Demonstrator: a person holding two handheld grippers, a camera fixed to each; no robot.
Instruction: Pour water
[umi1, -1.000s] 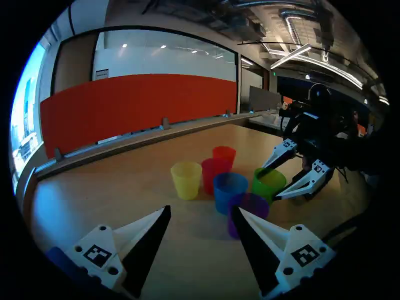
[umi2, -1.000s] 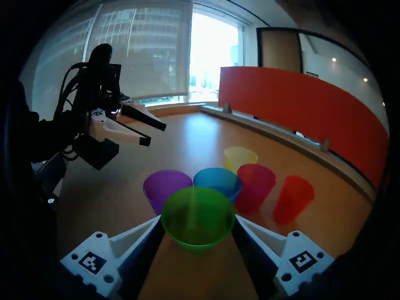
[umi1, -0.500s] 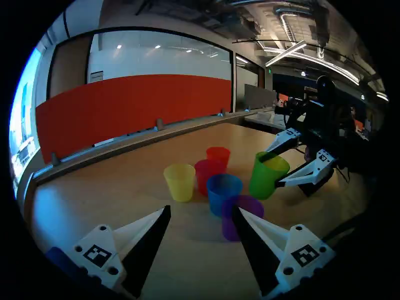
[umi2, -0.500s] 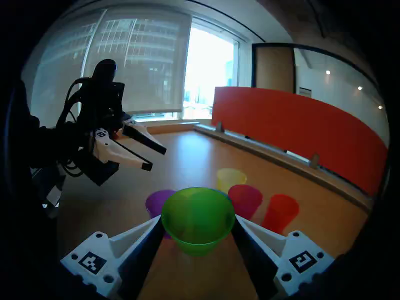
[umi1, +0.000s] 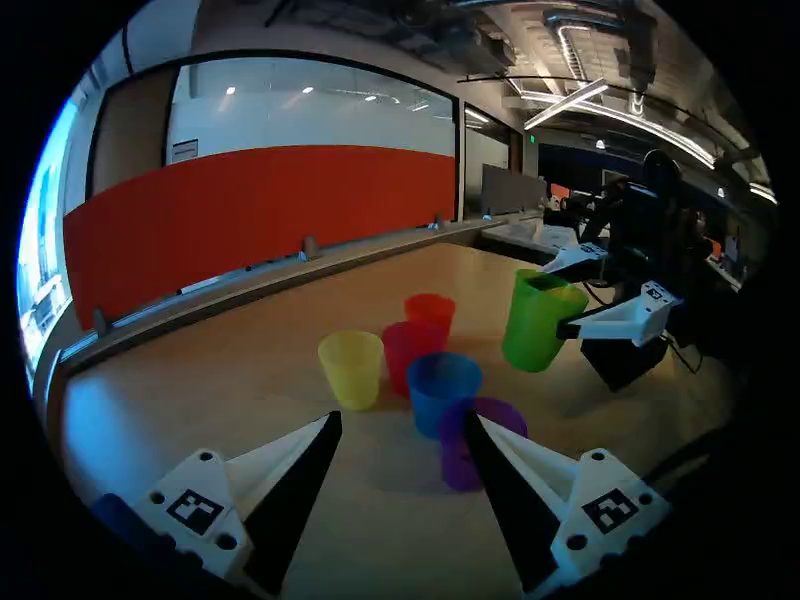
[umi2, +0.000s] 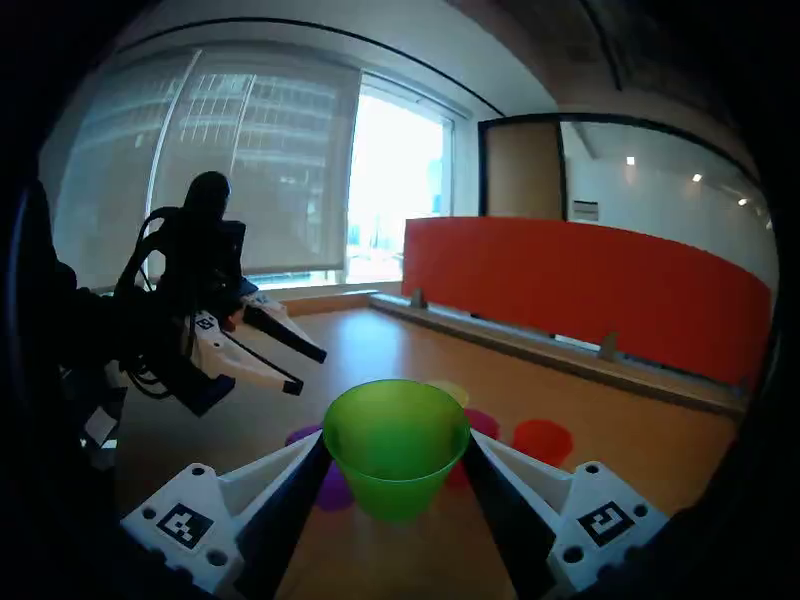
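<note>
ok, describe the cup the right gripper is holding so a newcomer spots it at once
On the long wooden table in front of the red partition wall, five coloured plastic cups stand clustered. Beside that cluster, the translucent green plastic cup sits between the fingers of the right gripper. It's the only green one and the only one held up off the table.

The left gripper (umi1: 400, 418) has two white wedge fingers (umi1: 548, 488) with black pads (umi1: 500, 495), each bearing a square black-and-white marker (umi1: 610, 511) and dark screws (umi1: 576, 541). The right gripper (umi2: 396, 437) looks alike. In the right gripper view, at nine o'clock, black cables (umi2: 135, 285) loop over a black housing (umi2: 205, 255).
</note>
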